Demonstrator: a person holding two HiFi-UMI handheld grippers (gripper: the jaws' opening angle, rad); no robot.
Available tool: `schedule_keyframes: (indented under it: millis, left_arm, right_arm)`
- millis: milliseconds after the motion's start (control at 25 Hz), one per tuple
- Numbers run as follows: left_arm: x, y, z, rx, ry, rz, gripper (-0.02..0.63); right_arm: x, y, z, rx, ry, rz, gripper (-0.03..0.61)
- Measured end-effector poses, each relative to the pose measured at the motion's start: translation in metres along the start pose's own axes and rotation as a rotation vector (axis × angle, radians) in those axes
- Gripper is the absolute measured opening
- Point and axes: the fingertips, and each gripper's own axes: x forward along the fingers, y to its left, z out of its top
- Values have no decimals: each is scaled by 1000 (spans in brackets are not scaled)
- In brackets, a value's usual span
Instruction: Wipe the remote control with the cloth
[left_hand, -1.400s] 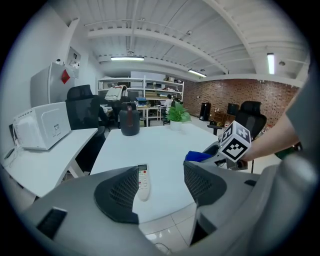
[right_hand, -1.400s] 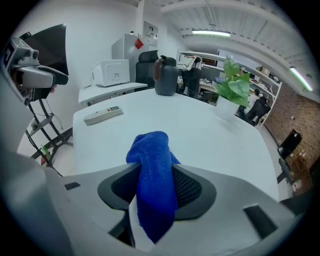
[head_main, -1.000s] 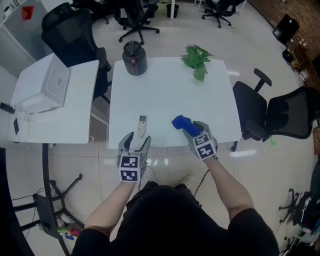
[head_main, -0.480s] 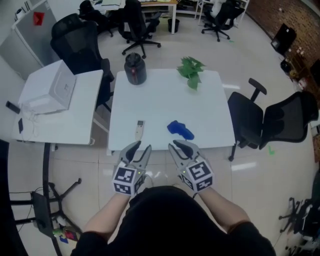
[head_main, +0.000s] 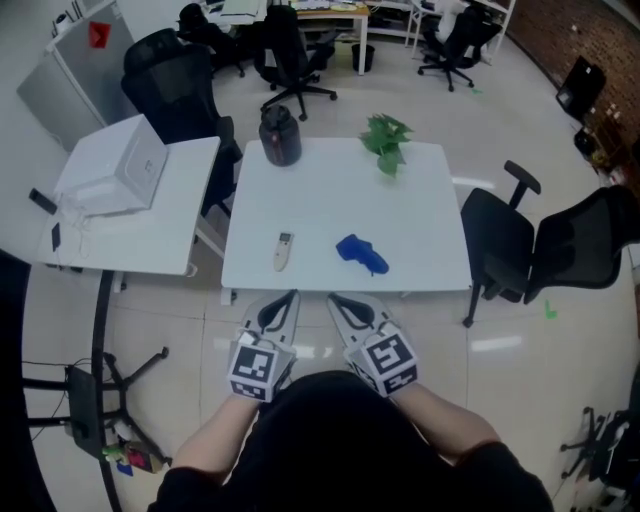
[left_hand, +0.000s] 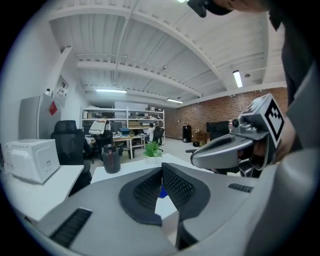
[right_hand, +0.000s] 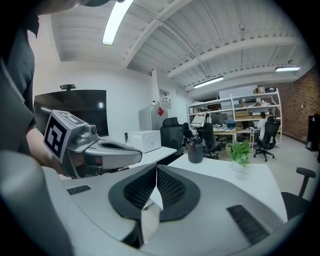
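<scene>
Head view: held close to the body, seemingly at rest, left gripper and right gripper have just closed empty, while remote control and blue cloth lie apart on the white table beyond.

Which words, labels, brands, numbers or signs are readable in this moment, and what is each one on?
No text is readable in any view.
Cubes on the left gripper and right gripper: black-and-white square markers only, no words.
Remote control: any button markings are too small to read.
Red sign on the grey cabinet: too small to read.
</scene>
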Motion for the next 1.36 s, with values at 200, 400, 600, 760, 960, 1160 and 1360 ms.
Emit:
schedule_keyframes:
  millis: [200, 400, 600, 760, 960, 1160, 1360]
  left_arm:
    - [-8, 9, 9, 10, -18, -41, 2]
    - [-17, 22, 12, -14, -13, -54, 2]
    - [-24, 26, 9, -9, -16, -75, 2]
    - [-29, 26, 5, -16, -15, -73, 2]
    - [-30, 26, 2, -12, -7, -77, 2]
    - [-30, 25, 2, -8, -5, -76, 2]
    - [-27, 24, 3, -4, -4, -73, 2]
  right_arm:
    - [12, 6, 12, 10, -28, -49, 9]
    - [22, 27, 18, -6, -35, -59, 9]
    - [25, 40, 16, -38, -37, -77, 8]
    - [24, 46, 18, -45, -29, -88, 8]
    - [24, 50, 19, -44, -17, -90, 8]
    - [22, 50, 20, -42, -20, -95, 8]
    - [22, 47, 19, -51, -21, -90, 8]
